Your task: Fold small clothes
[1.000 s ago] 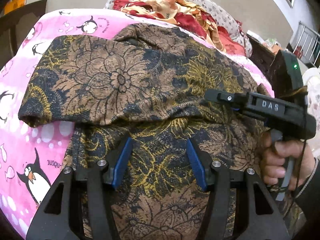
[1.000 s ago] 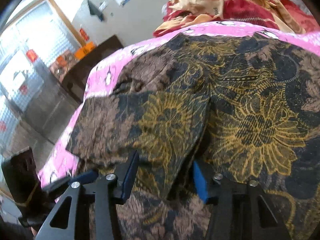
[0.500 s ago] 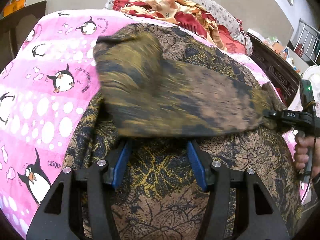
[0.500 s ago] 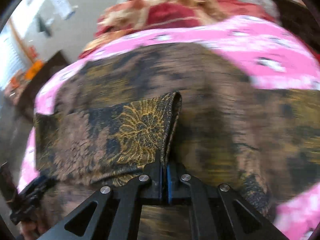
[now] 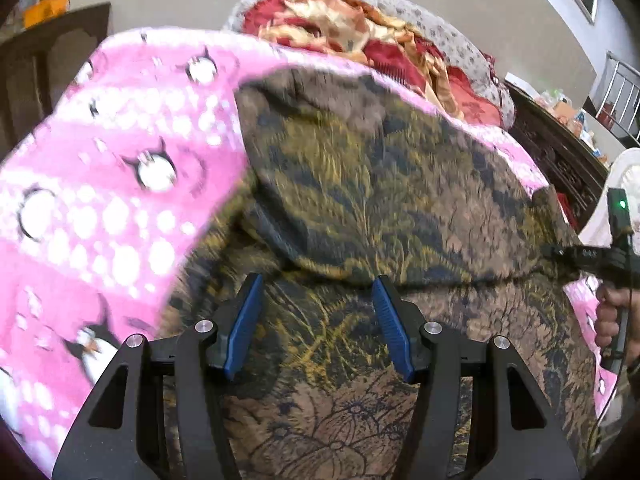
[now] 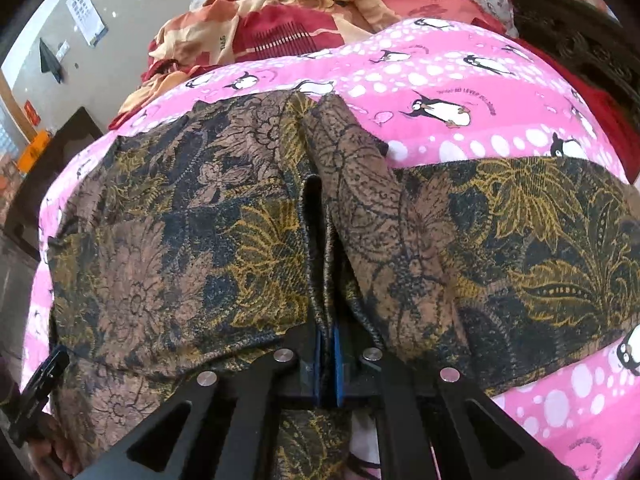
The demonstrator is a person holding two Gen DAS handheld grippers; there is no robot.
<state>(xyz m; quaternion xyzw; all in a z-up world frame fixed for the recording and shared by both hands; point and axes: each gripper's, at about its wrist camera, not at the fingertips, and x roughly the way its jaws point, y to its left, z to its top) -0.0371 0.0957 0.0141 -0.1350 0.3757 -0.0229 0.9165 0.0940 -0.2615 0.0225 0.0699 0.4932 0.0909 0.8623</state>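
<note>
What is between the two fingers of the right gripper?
A fold of the brown floral garment, pinched in the shut right gripper, in the right wrist view.

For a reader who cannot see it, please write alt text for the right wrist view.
The right gripper is shut on a fold of a brown, gold and black floral garment spread over a pink penguin blanket. Red and orange bedding is piled behind.

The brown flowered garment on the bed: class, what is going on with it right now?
A person is folding the brown floral garment on the pink penguin blanket, with a handheld gripper in each hand. The right gripper is shut on a pinched fold of the cloth and holds it stretched across the garment's body. The left gripper hangs open over the lower part and grips nothing. The fold is in progress, not laid flat yet.
</note>
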